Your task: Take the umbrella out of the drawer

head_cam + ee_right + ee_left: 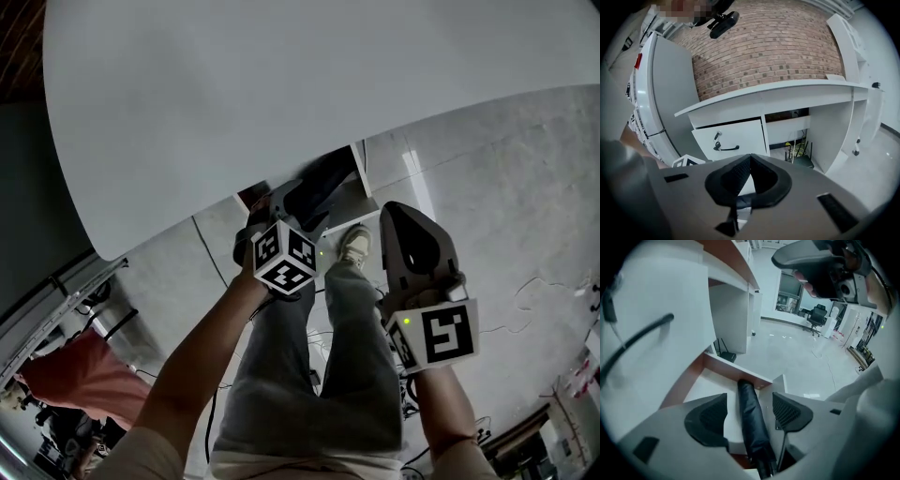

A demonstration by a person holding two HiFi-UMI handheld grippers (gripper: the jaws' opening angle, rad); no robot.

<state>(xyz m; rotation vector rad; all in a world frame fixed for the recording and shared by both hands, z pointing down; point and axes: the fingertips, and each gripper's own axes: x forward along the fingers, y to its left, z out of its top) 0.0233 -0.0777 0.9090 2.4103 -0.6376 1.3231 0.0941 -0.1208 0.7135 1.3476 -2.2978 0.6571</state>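
My left tool hangs over the open drawer below the white tabletop. Its 2 jaws are spread wide on either side of the black folded umbrella, which lies inside the drawer, unpinched. My right tool has its jaws pressed together, holding nothing.

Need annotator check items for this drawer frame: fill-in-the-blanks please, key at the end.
1. The folded black umbrella lies inside an open ____ below the white desk.
2. The left gripper has its jaws ____, one on each side of the umbrella, neither pressing it.
3. The right gripper has its jaws ____, with nothing between them.
4. The wall behind the desk is built of ____.
Missing words: drawer; open; shut; brick.
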